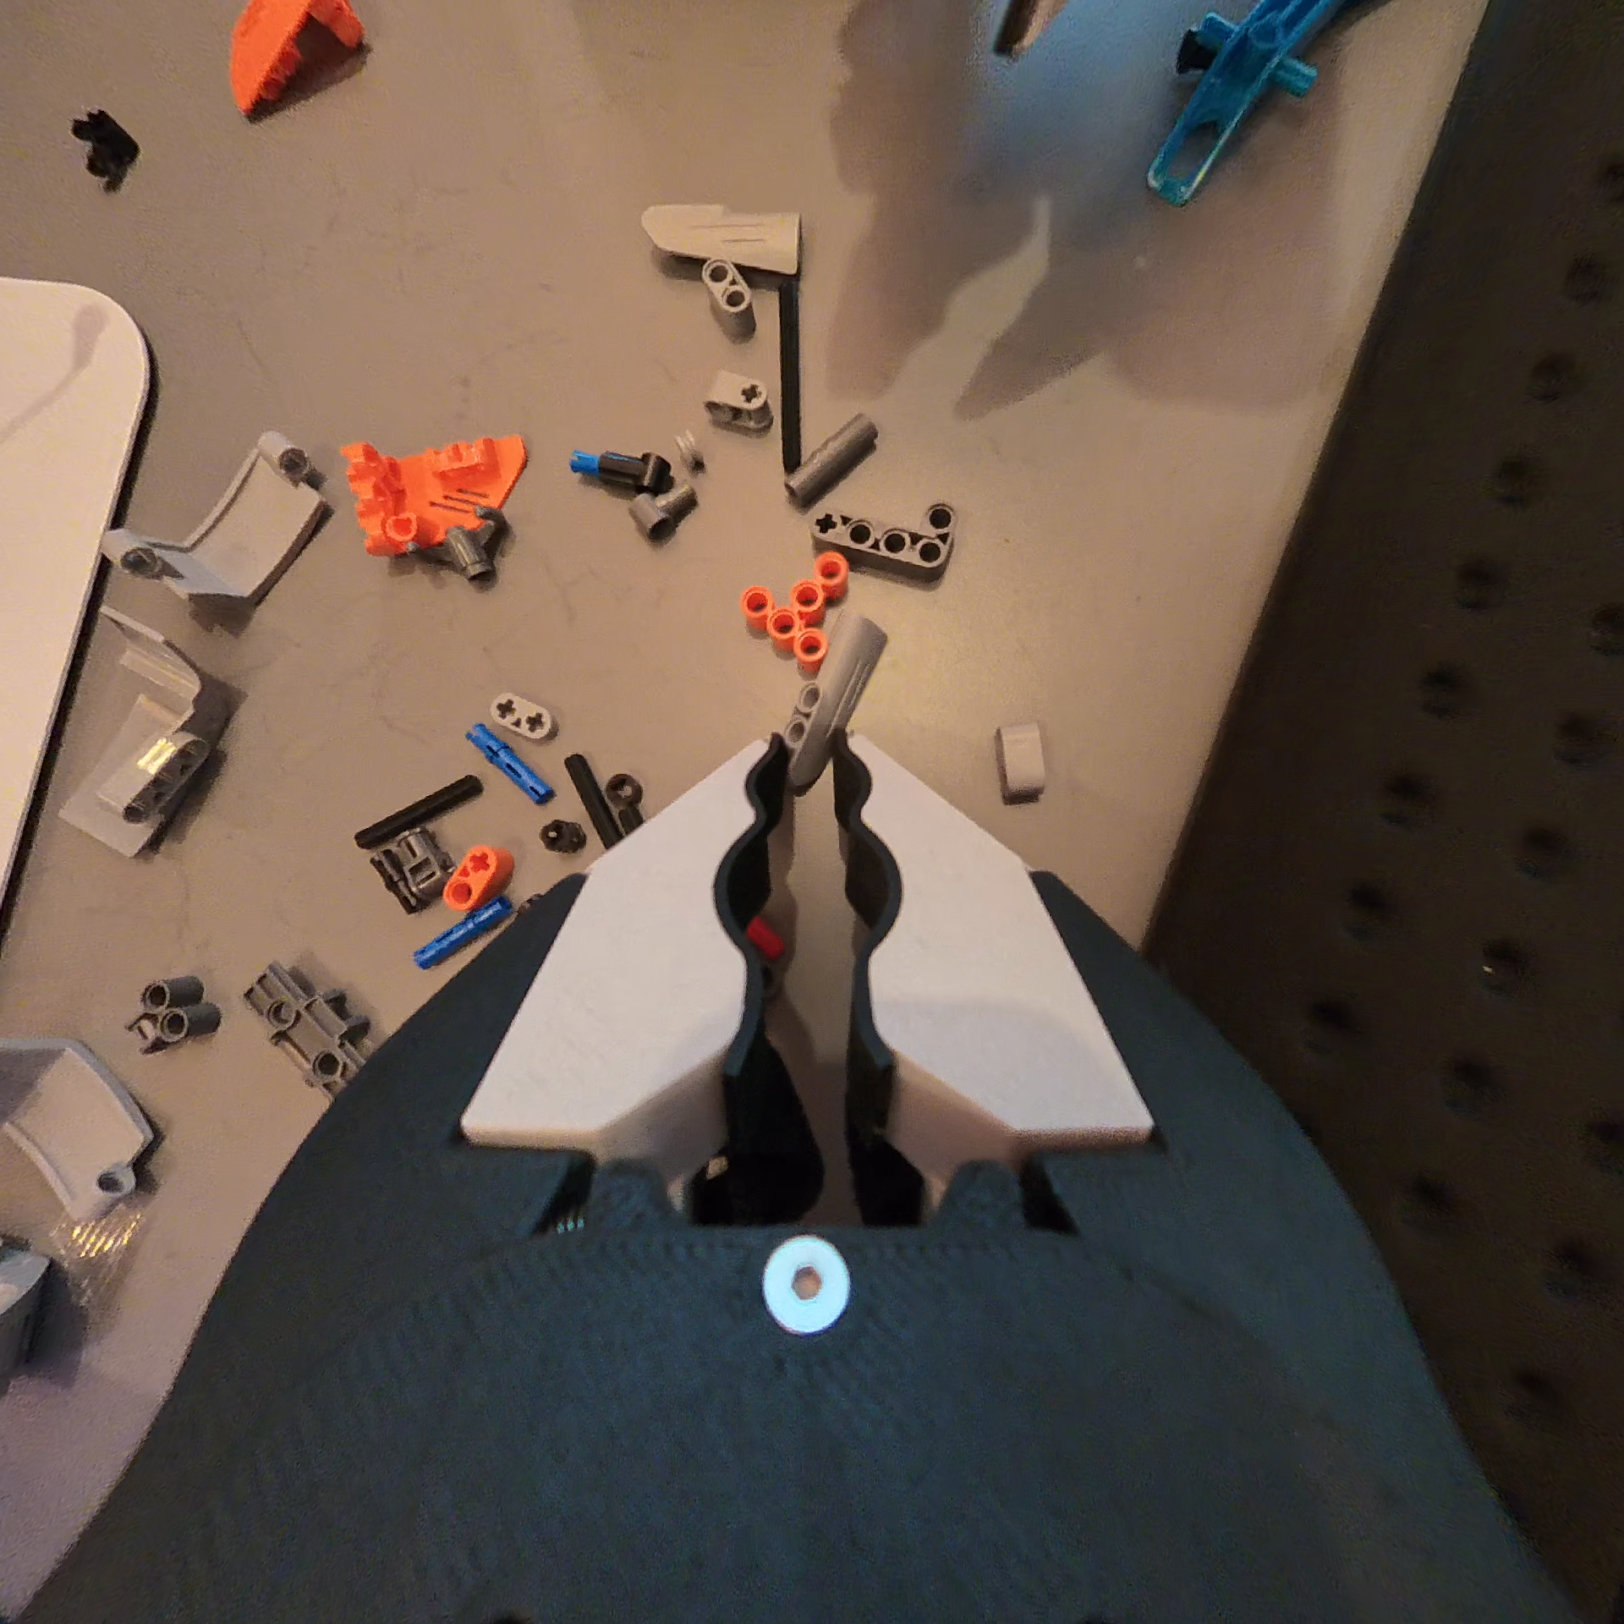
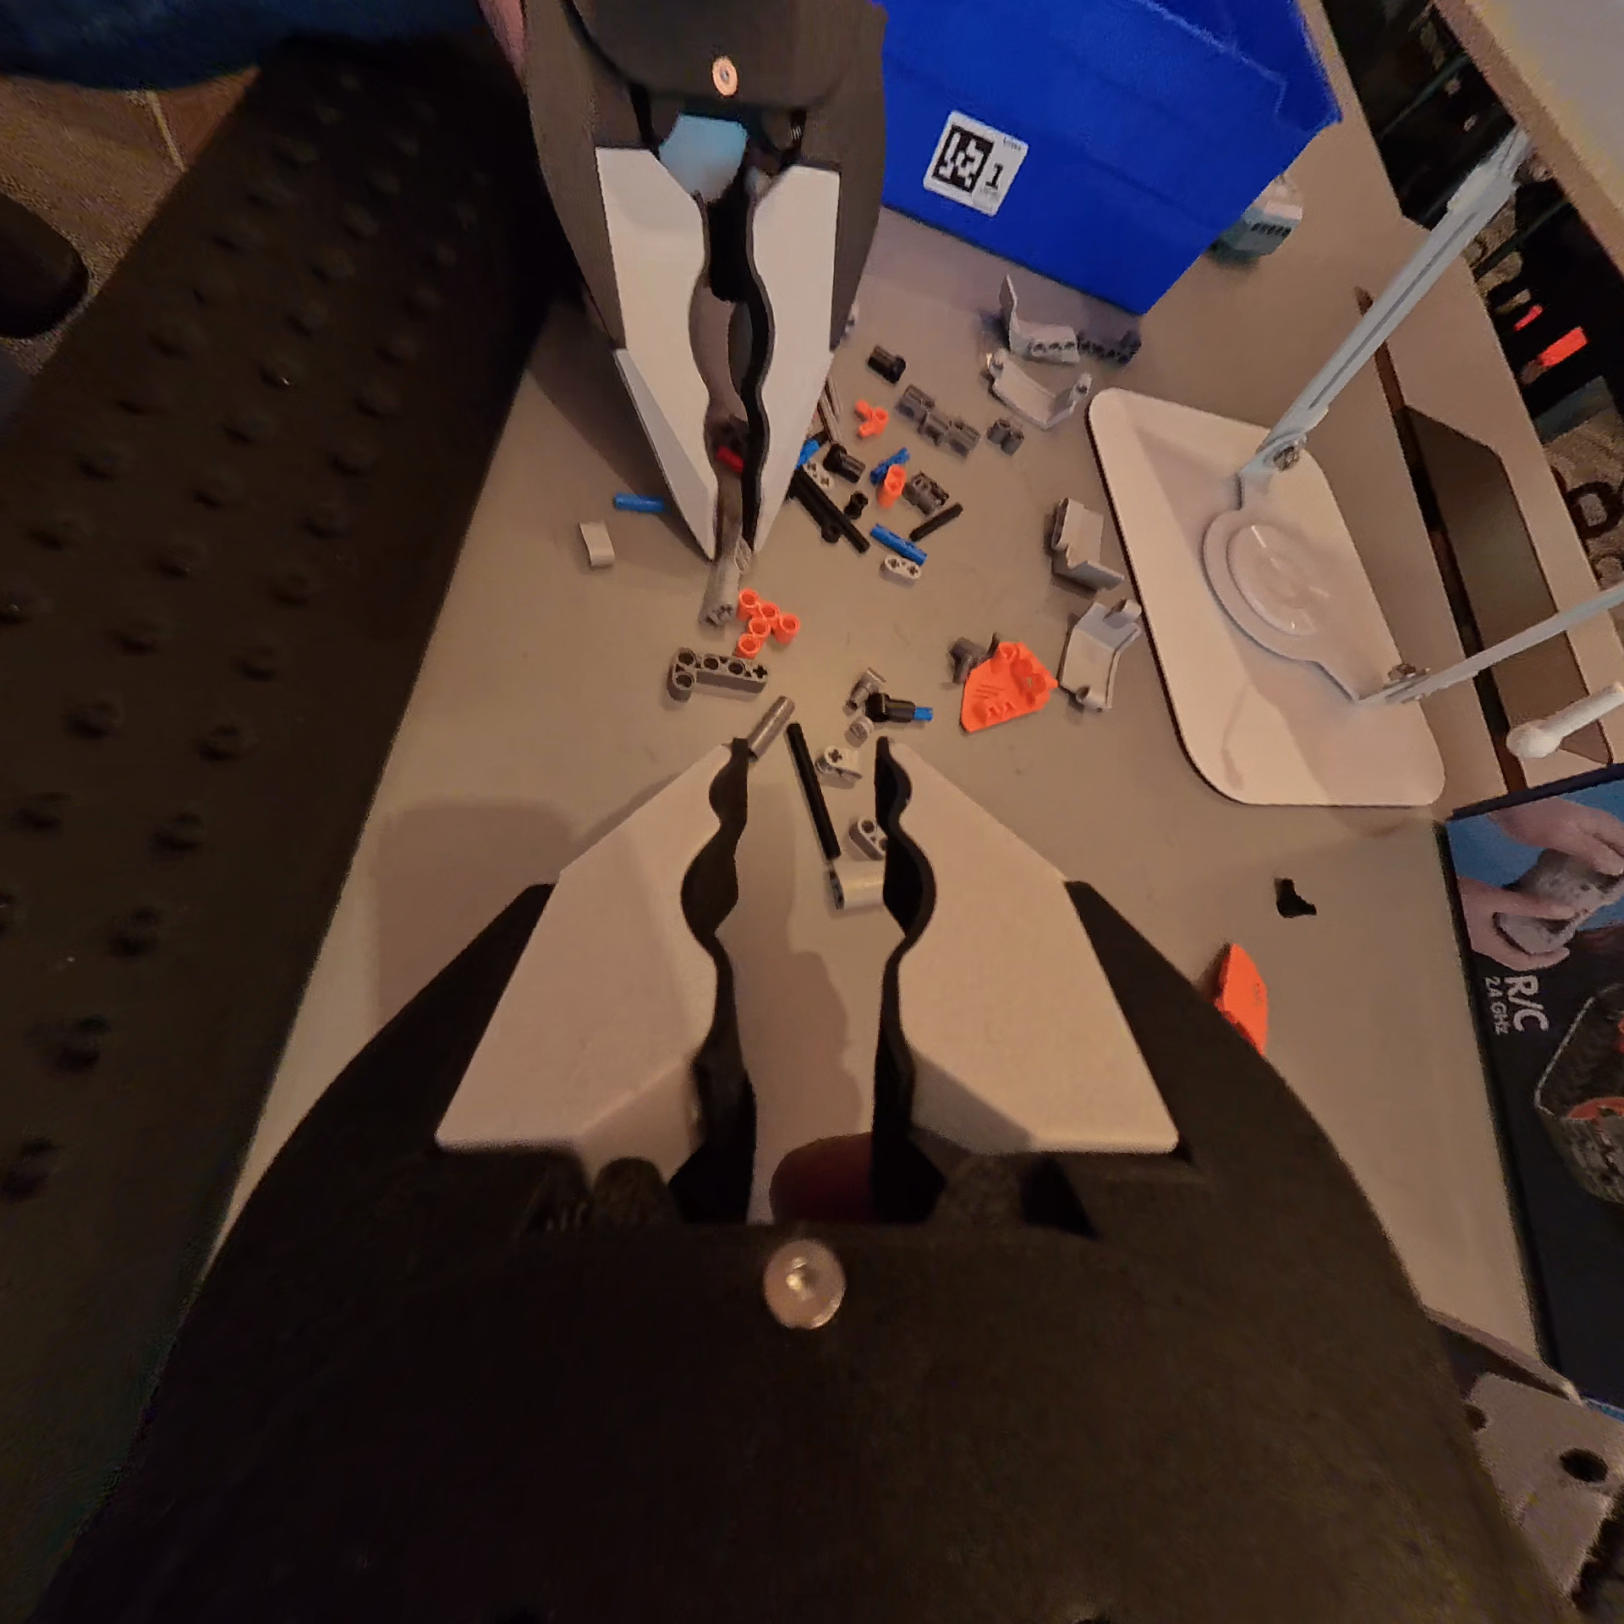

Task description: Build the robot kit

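The left gripper (image 1: 810, 747) clamped a grey connector piece (image 1: 835, 694) pointing forward beyond its fingertips, the right gripper (image 2: 808, 756) stood open over a black axle (image 2: 813, 801), and the white tray (image 2: 1142, 492) held a lamp base (image 2: 1265, 580).

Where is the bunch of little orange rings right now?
In the left wrist view the orange rings lie on the table just ahead of the left gripper, beside the grey piece it pinches, near the grey holed beam.

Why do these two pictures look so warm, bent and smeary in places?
Left wrist view: warm light, soft shadows on the table, blurred teal part at the top. Right wrist view: wide lens bends the white tray; the far left hand-held gripper is slightly smeared.
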`<state>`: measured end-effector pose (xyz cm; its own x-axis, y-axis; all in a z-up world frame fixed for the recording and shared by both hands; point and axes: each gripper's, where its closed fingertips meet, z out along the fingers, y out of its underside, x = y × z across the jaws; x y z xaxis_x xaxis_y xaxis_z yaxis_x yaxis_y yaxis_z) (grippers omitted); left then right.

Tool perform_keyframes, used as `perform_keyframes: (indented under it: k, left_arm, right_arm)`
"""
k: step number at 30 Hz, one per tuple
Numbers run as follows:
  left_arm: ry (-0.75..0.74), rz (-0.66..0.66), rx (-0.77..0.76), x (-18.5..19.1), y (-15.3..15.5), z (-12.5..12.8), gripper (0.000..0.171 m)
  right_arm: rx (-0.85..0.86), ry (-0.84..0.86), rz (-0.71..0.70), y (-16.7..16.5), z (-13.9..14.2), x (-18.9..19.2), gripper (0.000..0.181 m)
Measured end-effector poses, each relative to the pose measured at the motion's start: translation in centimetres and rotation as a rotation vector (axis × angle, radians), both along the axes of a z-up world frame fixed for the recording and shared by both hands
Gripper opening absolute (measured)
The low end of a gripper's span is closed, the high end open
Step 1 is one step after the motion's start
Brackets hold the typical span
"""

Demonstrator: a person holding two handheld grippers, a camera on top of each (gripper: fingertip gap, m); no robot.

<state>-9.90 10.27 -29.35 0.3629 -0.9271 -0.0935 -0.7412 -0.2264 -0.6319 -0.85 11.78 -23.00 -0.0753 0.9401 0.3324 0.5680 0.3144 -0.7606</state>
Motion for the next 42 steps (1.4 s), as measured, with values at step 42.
perform_keyframes:
  k: [42]
  left_arm:
    - [-0.063,-0.224,0.704,4.9,-0.1,7.1,0.023]
  right_arm:
    - [-0.153,0.075,0.084,-2.7,0.5,-3.9,0.013]
